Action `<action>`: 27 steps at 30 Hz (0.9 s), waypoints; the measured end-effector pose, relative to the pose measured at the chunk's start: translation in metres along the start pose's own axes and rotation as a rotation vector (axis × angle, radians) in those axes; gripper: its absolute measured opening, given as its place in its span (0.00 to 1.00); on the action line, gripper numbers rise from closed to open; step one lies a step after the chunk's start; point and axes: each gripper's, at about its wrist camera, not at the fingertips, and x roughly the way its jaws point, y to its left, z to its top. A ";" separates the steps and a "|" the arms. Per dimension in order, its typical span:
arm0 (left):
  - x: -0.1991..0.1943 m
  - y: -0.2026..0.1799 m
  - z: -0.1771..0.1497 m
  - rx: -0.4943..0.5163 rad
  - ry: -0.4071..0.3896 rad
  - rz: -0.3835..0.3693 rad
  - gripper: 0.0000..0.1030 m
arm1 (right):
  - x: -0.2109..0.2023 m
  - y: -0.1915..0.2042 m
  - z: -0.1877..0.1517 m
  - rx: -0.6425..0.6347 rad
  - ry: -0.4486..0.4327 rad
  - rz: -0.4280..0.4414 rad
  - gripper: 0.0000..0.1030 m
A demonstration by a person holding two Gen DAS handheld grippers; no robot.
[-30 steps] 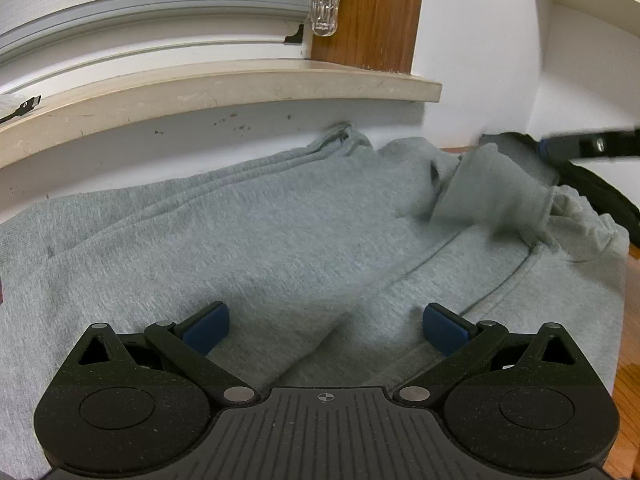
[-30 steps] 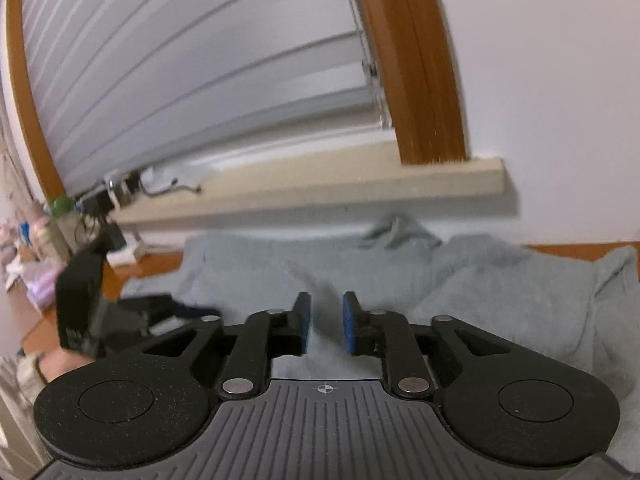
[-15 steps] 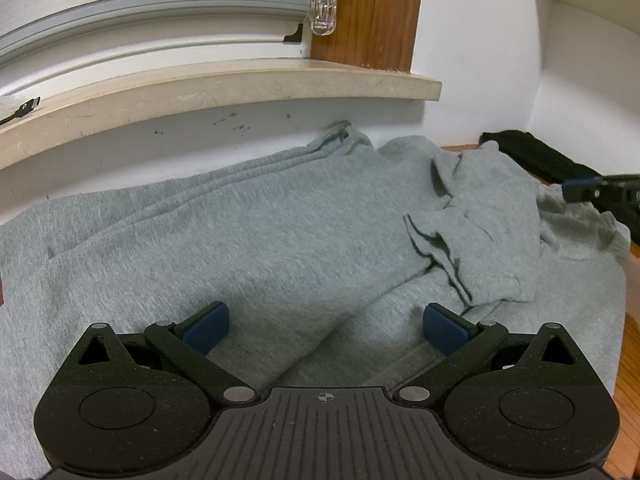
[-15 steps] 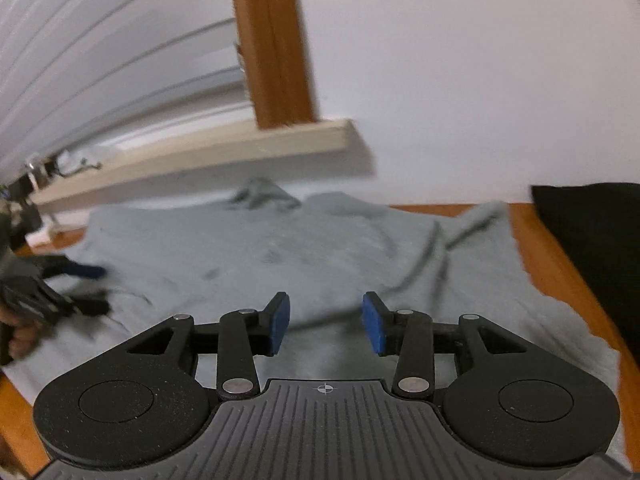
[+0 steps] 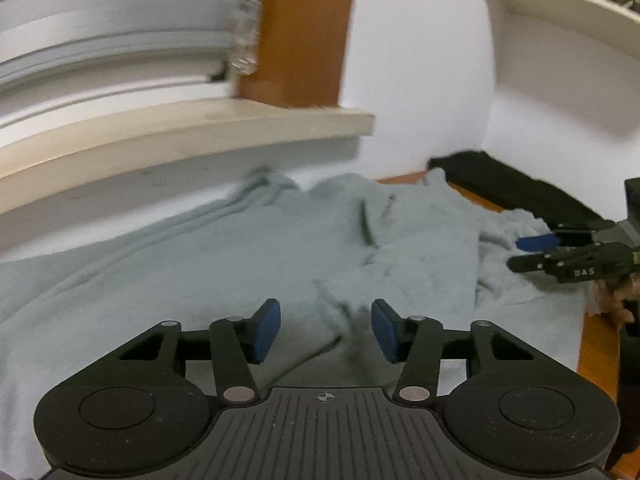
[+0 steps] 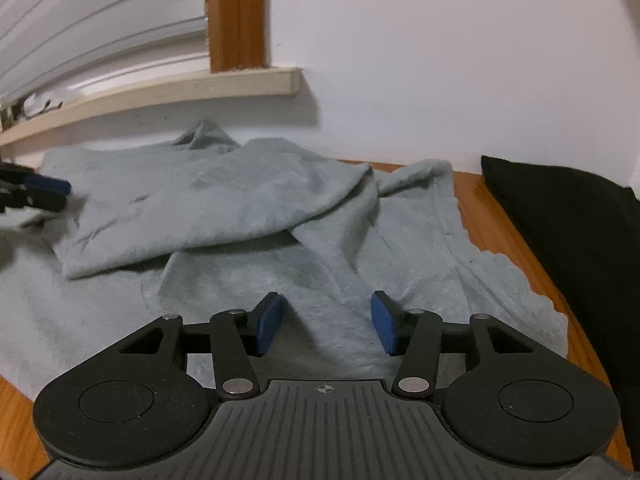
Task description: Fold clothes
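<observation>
1. My left gripper [image 5: 326, 330] hangs low over the grey sweatshirt [image 5: 240, 264]. Its jaws are closing, and a raised ridge of the cloth runs up between the blue pads [image 5: 264, 330], but the pads do not press on it, so it grips nothing.
2. My right gripper [image 6: 325, 322] hovers over the same garment nearer the right edge of the tabletop. Its jaws are opening, with only flat cloth lying below the gap; it holds nothing.
3. In the left wrist view the right gripper [image 5: 560, 254] reaches in from the right edge of the picture over the sweatshirt's ruffled hem, with part of my hand [image 5: 616, 300] behind it.
4. In the right wrist view the left gripper's fingertips [image 6: 44, 192] show at the far left, over the cloth.
5. The sweatshirt [image 6: 248, 208] is spread across most of the tabletop, reaching the back edge by the wall. One sleeve [image 6: 200, 216] is folded across the body.
6. The wooden tabletop [image 6: 492, 224] shows bare along the right edge and at the near left corner.
7. A black garment [image 6: 576, 220] lies at the right edge, beside the sweatshirt.
8. Behind the table runs a pale window sill [image 5: 180, 136] under white blinds [image 5: 112, 48], with a brown wooden frame [image 5: 304, 32] and a white wall [image 6: 440, 60].
9. A shelf [image 5: 560, 12] carrying books hangs at the upper right in the left wrist view.
</observation>
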 end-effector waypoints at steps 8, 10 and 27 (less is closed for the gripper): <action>0.040 -0.017 0.000 0.063 0.058 -0.019 0.67 | -0.006 0.000 -0.005 0.027 -0.052 -0.015 0.48; 0.038 -0.020 -0.002 0.078 0.045 -0.020 0.53 | -0.008 0.001 -0.005 0.042 -0.067 -0.043 0.48; -0.113 -0.010 0.017 0.312 -0.318 0.184 0.15 | -0.010 -0.002 -0.008 0.066 -0.101 -0.039 0.48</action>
